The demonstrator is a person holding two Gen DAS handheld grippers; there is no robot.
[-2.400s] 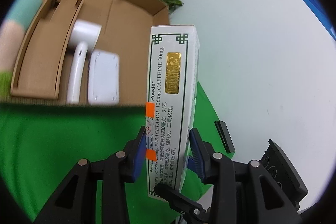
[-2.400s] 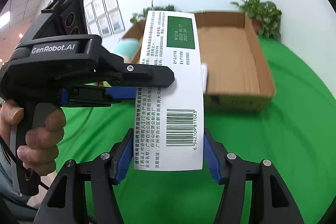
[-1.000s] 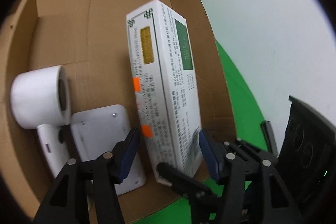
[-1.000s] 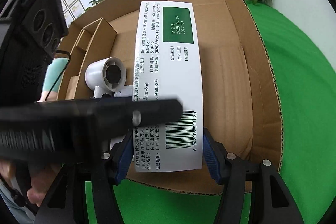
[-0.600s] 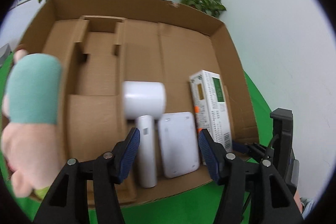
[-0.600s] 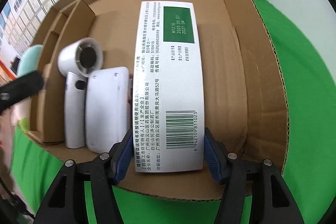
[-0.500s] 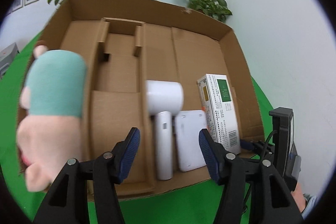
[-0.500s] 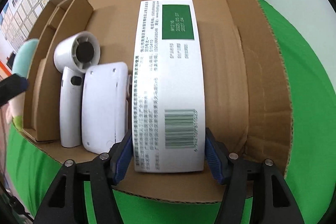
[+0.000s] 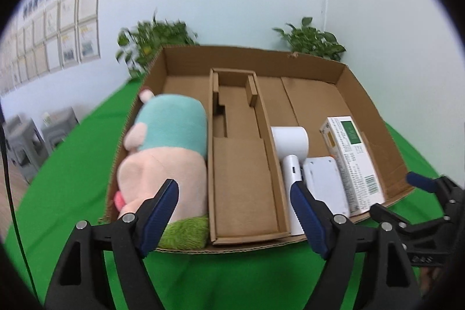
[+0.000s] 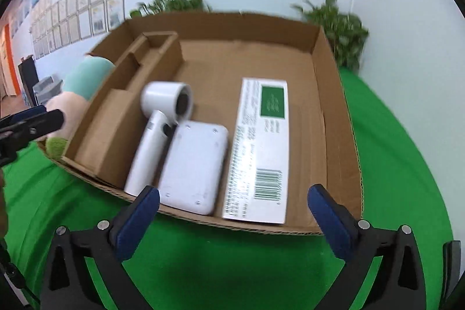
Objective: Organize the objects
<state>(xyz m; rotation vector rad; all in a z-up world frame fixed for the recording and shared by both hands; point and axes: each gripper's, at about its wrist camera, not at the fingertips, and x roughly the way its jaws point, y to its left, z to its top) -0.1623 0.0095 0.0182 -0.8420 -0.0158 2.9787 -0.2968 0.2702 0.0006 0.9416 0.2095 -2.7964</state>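
A white medicine box [image 10: 258,150] with a green panel and barcode lies flat in the right part of the cardboard box [image 10: 334,95], next to a white flat device [image 10: 193,164] and a white hair dryer [image 10: 158,130]. In the left wrist view the medicine box [image 9: 351,161] lies at the right, the hair dryer [image 9: 290,153] and flat device [image 9: 324,182] beside it. A pink and teal plush toy [image 9: 168,153] fills the left compartment. My right gripper [image 10: 232,211] is open and empty, just outside the box's near wall. My left gripper [image 9: 235,205] is open and empty, above the near edge.
The cardboard box [image 9: 375,112] stands on a green cloth [image 9: 232,275]. A cardboard insert [image 9: 241,164] divides its middle. Potted plants [image 9: 311,39] stand behind it against the wall. Grey stools [image 9: 26,135] are at the far left.
My right gripper has let go of the medicine box, opened and drawn back; the box now lies flat in the carton. My left gripper has pulled back and swung left.
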